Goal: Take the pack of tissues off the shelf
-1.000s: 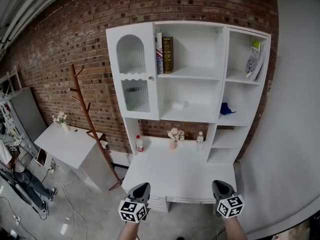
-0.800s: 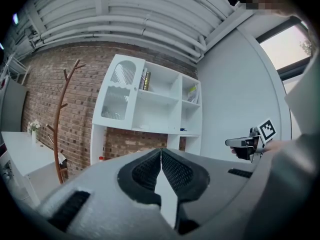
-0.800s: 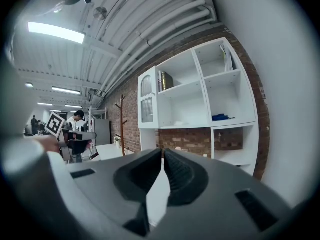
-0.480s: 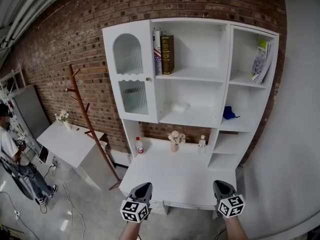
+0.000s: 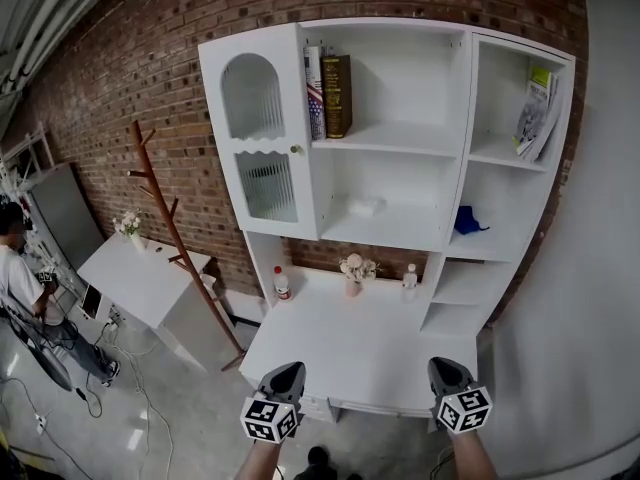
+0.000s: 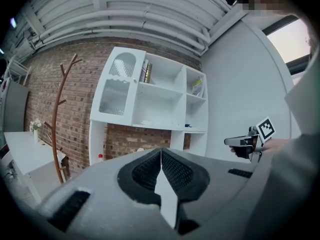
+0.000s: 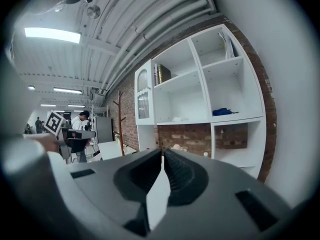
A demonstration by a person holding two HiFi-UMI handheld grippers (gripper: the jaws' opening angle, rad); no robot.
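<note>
The pack of tissues [image 5: 365,206] is a small white bundle lying on the middle shelf of the white shelf unit [image 5: 392,236]. It shows faintly in the left gripper view [image 6: 146,122] and in the right gripper view [image 7: 176,118]. Both grippers hang side by side well in front of the desk's front edge, far below the pack. My left gripper [image 5: 284,372] has its jaws together with nothing between them [image 6: 161,150]. My right gripper [image 5: 444,366] is likewise shut and empty [image 7: 163,151].
Books [image 5: 328,96] stand on the top shelf, magazines [image 5: 538,113] at the top right, a blue cloth [image 5: 467,220] in the right cubby. A flower vase [image 5: 353,271] and two small bottles stand on the desk [image 5: 360,353]. A wooden coat rack [image 5: 170,238], a side table [image 5: 140,278] and a person [image 5: 20,278] are at the left.
The shelf unit has grown larger and nearer in the head view. Both grippers keep their places at the bottom of the frame, still shut. A person has come into view at the left.
</note>
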